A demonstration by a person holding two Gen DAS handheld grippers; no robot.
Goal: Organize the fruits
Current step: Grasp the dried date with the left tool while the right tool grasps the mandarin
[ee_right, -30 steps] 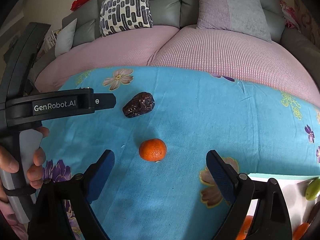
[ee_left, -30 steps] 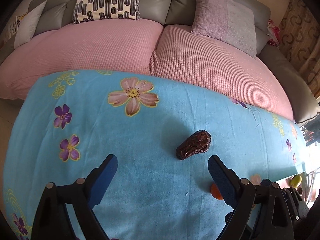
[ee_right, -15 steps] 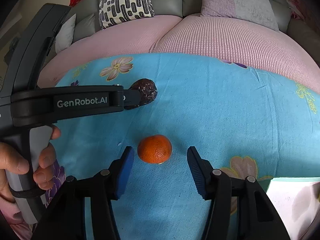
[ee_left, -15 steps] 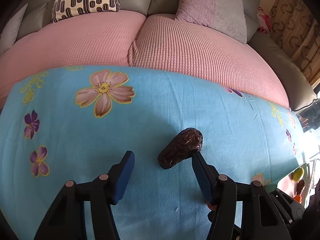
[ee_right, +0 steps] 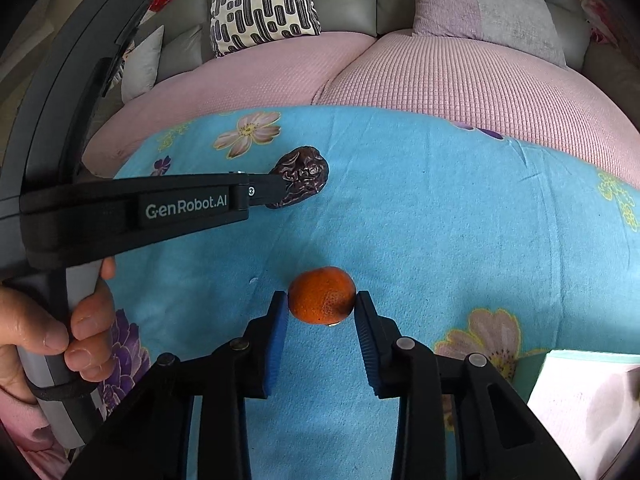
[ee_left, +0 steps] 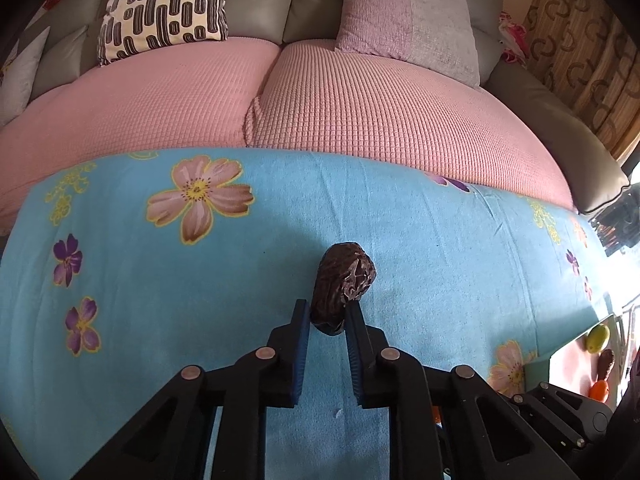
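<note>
A dark wrinkled date [ee_left: 342, 288] rests on the blue flowered cloth [ee_left: 200, 300], and my left gripper [ee_left: 327, 314] is shut on its near end. From the right wrist view the same date [ee_right: 302, 182] shows at the tip of the left gripper's black arm [ee_right: 160, 212], which a hand [ee_right: 52, 332] holds. A small orange tangerine [ee_right: 322, 295] lies on the cloth [ee_right: 460, 220] with my right gripper [ee_right: 322, 304] shut on it, blue pads touching both of its sides.
A white tray [ee_left: 576, 364] at the right edge holds a green fruit [ee_left: 597, 337], another date [ee_left: 605, 363] and an orange fruit [ee_left: 599, 390]. The tray's corner [ee_right: 584, 396] lies right of my right gripper. A pink-covered sofa [ee_left: 360, 112] with cushions lies beyond the cloth.
Both grippers moved forward and closed from wide open. The left one now pinches the date, which turned end-on toward it. The right one now clamps the tangerine.
</note>
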